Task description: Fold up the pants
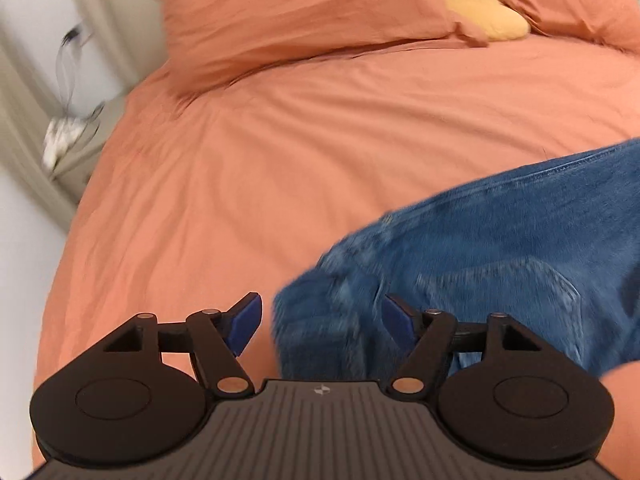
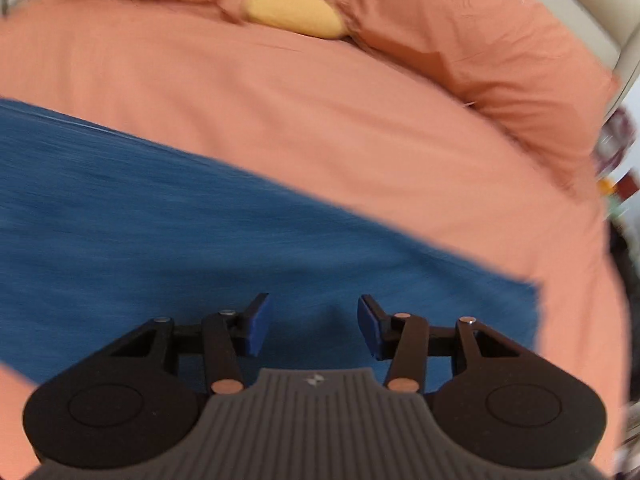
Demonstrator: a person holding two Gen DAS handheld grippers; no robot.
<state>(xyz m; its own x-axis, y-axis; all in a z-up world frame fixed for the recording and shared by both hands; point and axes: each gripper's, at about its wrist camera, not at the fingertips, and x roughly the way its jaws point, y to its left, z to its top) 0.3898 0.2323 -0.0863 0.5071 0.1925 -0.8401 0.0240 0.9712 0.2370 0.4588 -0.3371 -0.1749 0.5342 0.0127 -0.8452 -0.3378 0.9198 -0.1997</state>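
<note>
Right now the bed (image 1: 280, 152) fills both views, with the jeans (image 2: 200, 220) lying flat across the lower left of my right view. Both my left gripper (image 1: 322, 324) and right gripper (image 2: 314, 326) stand open and empty; next I'd pinch a doubled edge squarely and keep the seams aligned.

Pants (image 1: 500, 264) lie on the bed (image 1: 280, 140), near its front edge. Two pillows (image 1: 288, 20) sit behind, at the head, a cushion (image 1: 488, 14) between them. Nightstand (image 1: 80, 148) left of bed.
</note>
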